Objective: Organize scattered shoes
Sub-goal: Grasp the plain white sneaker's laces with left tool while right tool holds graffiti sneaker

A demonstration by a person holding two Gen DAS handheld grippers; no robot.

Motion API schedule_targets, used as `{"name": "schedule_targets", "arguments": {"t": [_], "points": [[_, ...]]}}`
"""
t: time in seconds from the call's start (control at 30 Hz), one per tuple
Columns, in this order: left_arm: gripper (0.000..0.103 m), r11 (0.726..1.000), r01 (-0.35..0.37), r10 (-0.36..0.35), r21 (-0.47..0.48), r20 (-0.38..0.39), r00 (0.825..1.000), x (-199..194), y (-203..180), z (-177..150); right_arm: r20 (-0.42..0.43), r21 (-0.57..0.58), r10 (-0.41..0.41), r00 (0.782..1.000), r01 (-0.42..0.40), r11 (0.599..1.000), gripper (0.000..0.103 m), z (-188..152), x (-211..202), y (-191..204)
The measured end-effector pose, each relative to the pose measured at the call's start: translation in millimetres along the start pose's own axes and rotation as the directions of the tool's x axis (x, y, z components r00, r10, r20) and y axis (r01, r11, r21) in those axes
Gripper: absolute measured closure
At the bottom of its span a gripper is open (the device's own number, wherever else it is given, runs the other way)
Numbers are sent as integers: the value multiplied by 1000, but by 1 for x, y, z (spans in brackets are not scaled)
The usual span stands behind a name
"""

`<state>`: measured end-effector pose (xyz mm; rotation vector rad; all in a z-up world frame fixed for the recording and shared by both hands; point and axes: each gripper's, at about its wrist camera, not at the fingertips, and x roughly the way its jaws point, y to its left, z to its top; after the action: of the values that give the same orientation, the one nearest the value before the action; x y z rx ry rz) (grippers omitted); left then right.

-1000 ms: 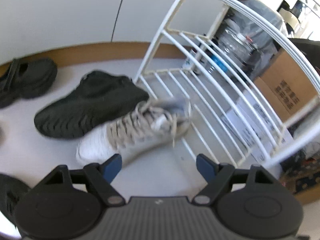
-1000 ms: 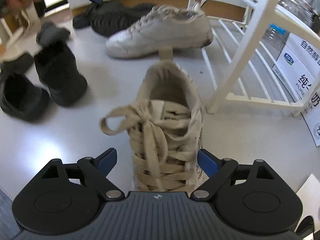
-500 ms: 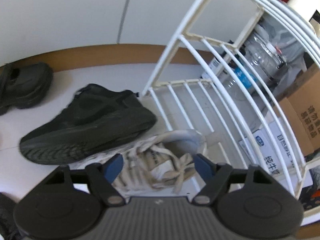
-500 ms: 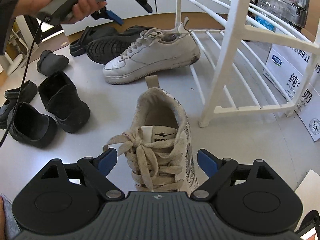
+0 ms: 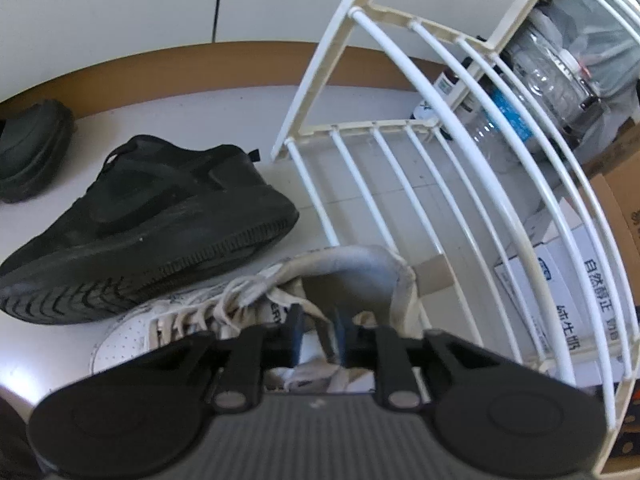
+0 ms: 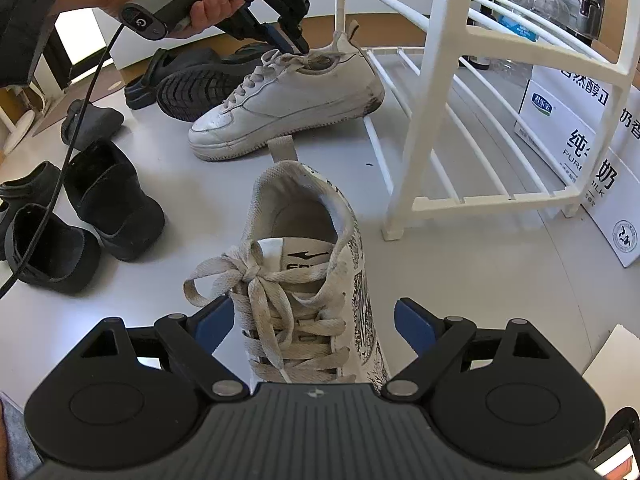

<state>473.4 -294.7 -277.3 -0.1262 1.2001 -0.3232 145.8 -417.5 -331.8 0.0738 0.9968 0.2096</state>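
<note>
Left gripper [image 5: 316, 336] is down in the mouth of the white sneaker [image 6: 288, 108]; its jaws have just been closing and now stand narrow, with the tongue or inner collar between them. I can't tell if the pads actually bite yet. That sneaker lies on the floor [image 6: 500, 264], heel resting on the front bar of the white rack [image 6: 444, 92], toe pointing away from it, with a black sneaker [image 5: 140, 220] tipped on its side just behind and touching. Right gripper [image 6: 314, 320] hangs over the printed sneaker [image 6: 320, 264], jaws wide on either side of the laces, nothing held; that shoe stands upright on the floor near the rack's front leg, heel toward the rack. Handling, my read: both are light, with a stiff sole and heel counter and a soft upper. The tongue is floppy, so a pinch there lets the shoe swing and droop toe-down; laces are worse, they just slip. Better hold is the collar wall at the heel or side, one finger inside and one outside. Leather looks smooth, so grip deep. Not fragile. Watch the heel snagging on the rack bar when lifted, and the black sneaker being dragged along.
</note>
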Motion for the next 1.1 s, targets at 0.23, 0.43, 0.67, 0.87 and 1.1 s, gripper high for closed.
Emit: {"name": "schedule_targets", "arguments": {"t": [0.23, 0.43, 0.67, 0.87, 1.1], "points": [[37, 995, -32, 34, 98, -17, 999, -2, -13, -6, -2, 6, -5, 1000, 5, 1000, 12, -2, 0, -2], [45, 971, -42, 35, 235, 35, 999, -27, -28, -13, 4, 11, 0, 1000, 0, 1000, 12, -1, 1, 1], [53, 925, -41, 58, 377, -34, 998, -16, -48, -17, 7, 3, 7, 1000, -7, 1000, 12, 1, 2, 6], [53, 914, -88, 114, 397, -42, 993, 5, -55, -18, -1, 10, -4, 1000, 4, 1000, 12, 0, 4, 2], [63, 941, -40, 65, 337, -61, 996, 13, -43, -17, -8, 10, -9, 1000, 10, 1000, 12, -2, 5, -1]]}}
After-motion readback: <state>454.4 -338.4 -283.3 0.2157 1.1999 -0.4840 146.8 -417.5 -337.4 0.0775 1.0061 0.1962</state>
